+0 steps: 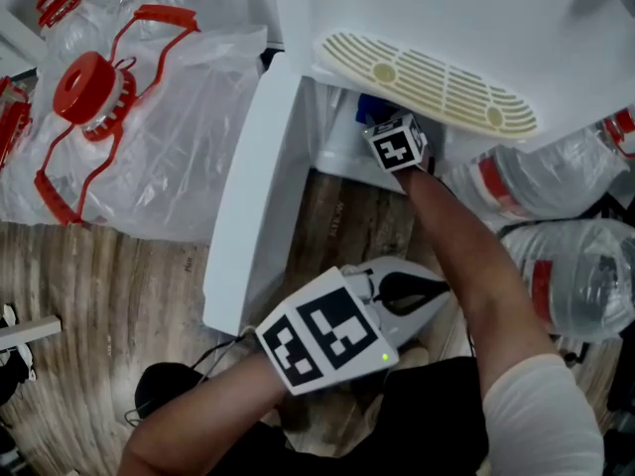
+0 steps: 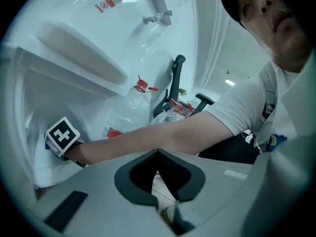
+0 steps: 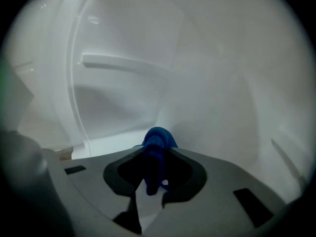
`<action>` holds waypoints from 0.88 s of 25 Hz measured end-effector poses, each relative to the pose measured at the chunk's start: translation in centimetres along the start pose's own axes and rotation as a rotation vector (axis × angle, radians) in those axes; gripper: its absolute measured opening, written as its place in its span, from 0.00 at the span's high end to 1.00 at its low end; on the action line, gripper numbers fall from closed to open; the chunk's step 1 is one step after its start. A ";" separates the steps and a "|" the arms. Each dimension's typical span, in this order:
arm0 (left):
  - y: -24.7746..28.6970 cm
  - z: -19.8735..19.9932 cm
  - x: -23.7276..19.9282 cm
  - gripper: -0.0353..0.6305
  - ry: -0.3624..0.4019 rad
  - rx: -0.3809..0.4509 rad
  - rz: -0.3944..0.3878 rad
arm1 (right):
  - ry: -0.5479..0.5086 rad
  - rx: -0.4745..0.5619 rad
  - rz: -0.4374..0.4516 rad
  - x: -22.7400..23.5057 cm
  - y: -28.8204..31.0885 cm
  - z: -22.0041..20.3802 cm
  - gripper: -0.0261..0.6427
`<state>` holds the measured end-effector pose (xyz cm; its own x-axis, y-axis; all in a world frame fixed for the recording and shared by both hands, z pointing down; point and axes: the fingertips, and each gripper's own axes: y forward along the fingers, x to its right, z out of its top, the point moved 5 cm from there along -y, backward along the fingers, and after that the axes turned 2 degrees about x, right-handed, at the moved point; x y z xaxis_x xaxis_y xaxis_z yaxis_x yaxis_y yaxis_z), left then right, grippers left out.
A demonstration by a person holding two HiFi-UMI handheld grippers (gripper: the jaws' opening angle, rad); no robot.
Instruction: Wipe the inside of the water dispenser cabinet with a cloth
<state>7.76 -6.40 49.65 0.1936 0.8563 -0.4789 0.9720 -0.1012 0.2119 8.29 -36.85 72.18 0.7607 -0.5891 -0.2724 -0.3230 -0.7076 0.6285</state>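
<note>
The white water dispenser stands with its cabinet door (image 1: 253, 196) swung open to the left. My right gripper (image 1: 395, 147) reaches into the cabinet under the beige drip tray (image 1: 427, 82), and only its marker cube shows from above. It is shut on a bunched blue cloth (image 3: 157, 149), held close to the white inner wall (image 3: 207, 93). A scrap of the cloth (image 1: 369, 107) shows beside the cube. My left gripper (image 1: 437, 289) hangs outside the cabinet near the person's lap, shut with nothing in it. In the left gripper view, its closed jaws (image 2: 158, 153) sit below the right forearm (image 2: 163, 132).
Large water bottles with red caps (image 1: 87, 85) lie in clear plastic on the left. More bottles (image 1: 556, 177) crowd the dispenser's right side. A white ledge (image 3: 123, 63) juts from the cabinet's back wall. Wooden floor (image 1: 109, 286) lies below the door.
</note>
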 end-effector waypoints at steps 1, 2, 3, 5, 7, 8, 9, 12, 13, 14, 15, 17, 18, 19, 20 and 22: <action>-0.1 -0.1 -0.1 0.94 -0.001 -0.001 0.003 | 0.011 -0.004 -0.009 0.2 0.0 0.2 0.84; -0.2 -0.1 -0.2 0.94 -0.002 -0.001 0.006 | 0.027 -0.008 -0.011 0.3 0.0 0.4 0.84; -0.3 -0.2 -0.2 0.94 -0.003 -0.002 0.007 | 0.042 -0.014 -0.007 0.2 0.0 0.4 0.84; -0.3 -0.2 -0.2 0.94 -0.002 -0.001 0.003 | 0.072 -0.026 0.005 0.1 -0.1 0.1 0.84; -0.2 -0.3 0.0 0.94 0.000 -0.003 -0.006 | 0.106 -0.037 0.022 -0.3 -0.5 -0.2 0.84; -0.2 -0.3 0.2 0.94 0.001 -0.004 -0.012 | 0.119 -0.045 0.029 -0.5 -0.8 -0.5 0.84; -0.2 -0.3 0.4 0.94 0.003 -0.005 -0.019 | 0.127 -0.054 0.033 -0.8 -1.2 -0.7 0.84; -0.2 -0.3 0.9 0.94 0.011 -0.005 -0.037 | 0.148 -0.078 0.045 -1.6 -2.5 -1.5 0.84; -0.2 -0.2 1.1 0.94 0.012 -0.004 -0.043 | 0.157 -0.086 0.051 -2.0 -3.0 -1.8 0.84; -0.3 -0.2 1.2 0.94 0.013 -0.003 -0.048 | 0.165 -0.092 0.058 -2.3 -3.5 -2.1 0.84; -0.4 -0.2 1.4 0.94 0.014 -0.001 -0.054 | 0.169 -0.097 0.062 -2.7 -4.0 -2.4 0.84; -0.5 -0.1 1.8 0.94 0.018 0.002 -0.065 | 0.182 -0.112 0.068 -3.3 -5.0 -3.2 0.84; -0.5 -0.1 2.0 0.94 0.021 0.002 -0.071 | 0.197 -0.123 0.069 -3.5 -5.5 -3.7 0.84; -0.6 -0.1 2.2 0.94 0.026 0.001 -0.075 | 0.212 -0.132 0.069 -3.6 -5.9 -4.1 0.84; -0.6 0.0 2.3 0.94 0.030 0.000 -0.080 | 0.220 -0.134 0.063 -3.7 -6.3 -4.2 0.84; -0.9 0.1 2.6 0.94 0.039 0.000 -0.085 | 0.221 -0.117 0.031 -3.2 -6.6 -3.9 0.84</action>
<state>7.40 -4.12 48.15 0.1050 0.8807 -0.4620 0.9847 -0.0272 0.1719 10.16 -28.79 71.71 0.8603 -0.5011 -0.0932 -0.2910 -0.6330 0.7173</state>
